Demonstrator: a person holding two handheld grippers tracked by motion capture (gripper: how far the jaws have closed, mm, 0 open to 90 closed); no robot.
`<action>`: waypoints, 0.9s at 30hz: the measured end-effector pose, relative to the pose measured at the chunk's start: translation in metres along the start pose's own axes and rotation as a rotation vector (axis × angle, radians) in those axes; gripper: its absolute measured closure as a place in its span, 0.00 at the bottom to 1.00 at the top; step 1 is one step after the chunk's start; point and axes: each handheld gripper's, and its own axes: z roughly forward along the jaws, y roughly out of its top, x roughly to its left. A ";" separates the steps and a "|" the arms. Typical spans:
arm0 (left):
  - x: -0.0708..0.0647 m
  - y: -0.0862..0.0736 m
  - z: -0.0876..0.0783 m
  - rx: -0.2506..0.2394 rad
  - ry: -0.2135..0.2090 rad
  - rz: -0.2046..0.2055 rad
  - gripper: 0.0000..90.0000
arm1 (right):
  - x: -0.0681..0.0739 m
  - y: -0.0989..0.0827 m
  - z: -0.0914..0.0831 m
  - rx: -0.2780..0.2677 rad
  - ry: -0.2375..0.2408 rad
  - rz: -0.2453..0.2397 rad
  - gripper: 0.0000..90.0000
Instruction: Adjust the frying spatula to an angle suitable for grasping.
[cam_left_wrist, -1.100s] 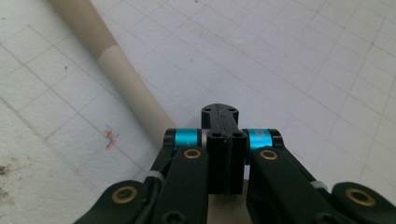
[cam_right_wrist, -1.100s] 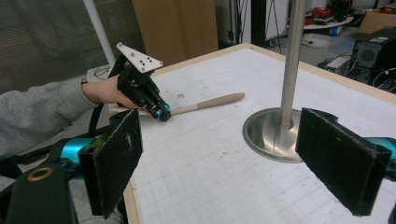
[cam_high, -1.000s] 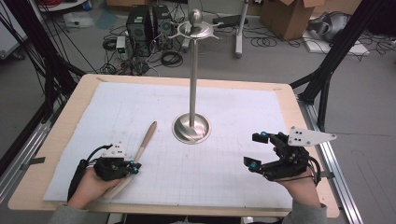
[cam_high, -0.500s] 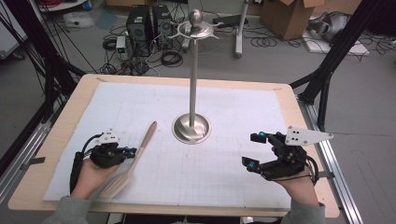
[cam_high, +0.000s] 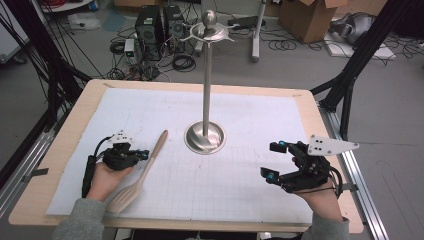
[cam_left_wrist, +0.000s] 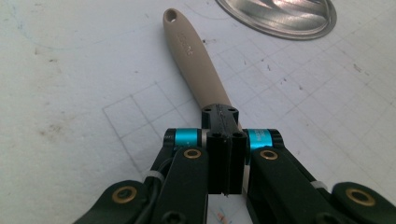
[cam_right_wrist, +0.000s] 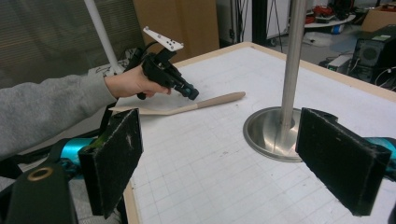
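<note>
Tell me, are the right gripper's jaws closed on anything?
No, the right gripper has its jaws wide apart with nothing between them, hovering near the metal stand.

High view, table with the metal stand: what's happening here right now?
A person holds tongs in each hand over a gridded white mat. The left tongs are shut with their tips at the handle of a beige slotted spatula; whether they grip it or only press on it is hard to tell. The right tongs hang open and empty near the mat's right edge. The metal stand stands upright mid-table.
</note>
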 end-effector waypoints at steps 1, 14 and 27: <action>0.000 0.000 0.002 0.001 0.002 0.007 1.00 | 0.000 0.000 0.000 0.001 0.000 0.000 0.15; 0.002 -0.001 0.013 0.039 0.007 0.019 1.00 | 0.000 0.000 0.001 -0.003 0.005 -0.006 0.15; -0.009 0.009 0.020 0.109 -0.045 0.097 1.00 | -0.001 0.001 0.004 0.005 0.009 -0.002 0.15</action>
